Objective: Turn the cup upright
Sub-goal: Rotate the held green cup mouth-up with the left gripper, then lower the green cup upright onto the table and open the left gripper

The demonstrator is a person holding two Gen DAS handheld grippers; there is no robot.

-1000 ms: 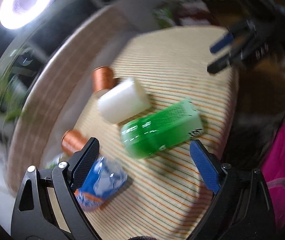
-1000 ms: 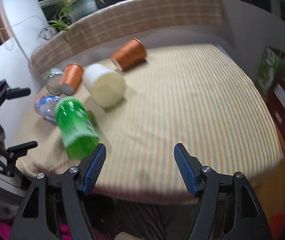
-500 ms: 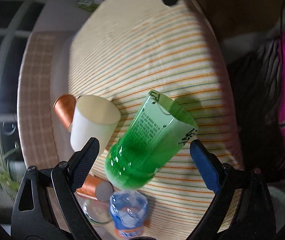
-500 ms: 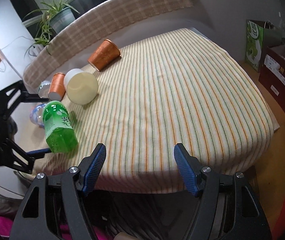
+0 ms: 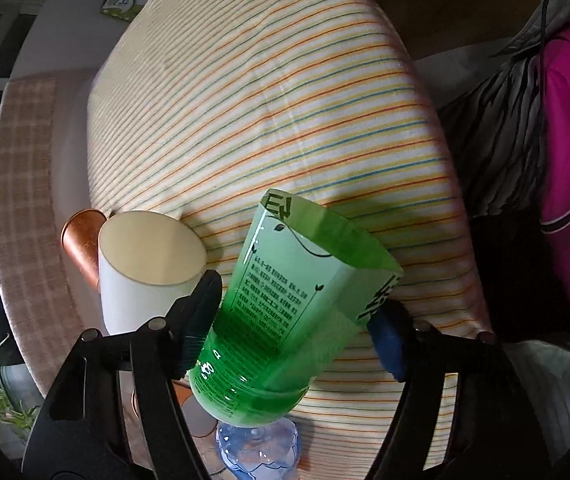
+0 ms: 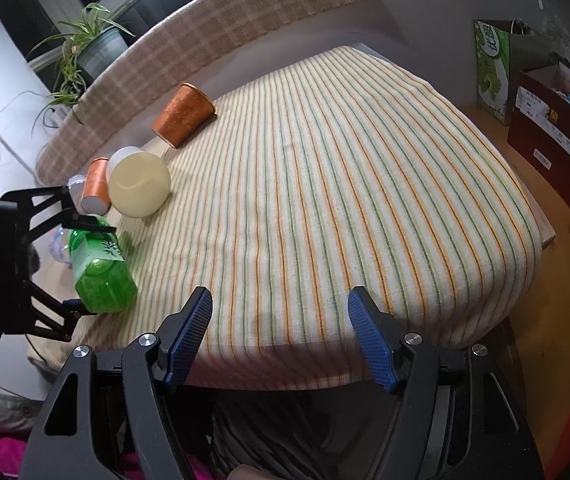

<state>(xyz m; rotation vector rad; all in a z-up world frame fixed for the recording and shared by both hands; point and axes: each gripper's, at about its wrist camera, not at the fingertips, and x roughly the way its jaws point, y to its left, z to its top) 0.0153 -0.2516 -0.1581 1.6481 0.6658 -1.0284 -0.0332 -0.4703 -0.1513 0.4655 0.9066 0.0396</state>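
A green translucent cup [image 5: 285, 312] with printed text lies on its side on the striped tablecloth [image 5: 265, 100]. My left gripper [image 5: 297, 316] is shut on the green cup, one finger on each side. In the right wrist view the cup [image 6: 99, 268] sits at the table's left edge inside the left gripper [image 6: 81, 264]. My right gripper [image 6: 279, 334] is open and empty above the table's near edge.
A white cup [image 5: 149, 272] lies on its side beside the green cup, with copper cups [image 5: 81, 240] behind it. Another copper cup [image 6: 183, 114] lies farther back. A clear blue bottle [image 5: 257, 452] lies below the green cup. A potted plant [image 6: 93, 48] stands on the ledge.
My left gripper has moved in and closed its fingers on the green cup. The right gripper has pulled back slightly and stays open.
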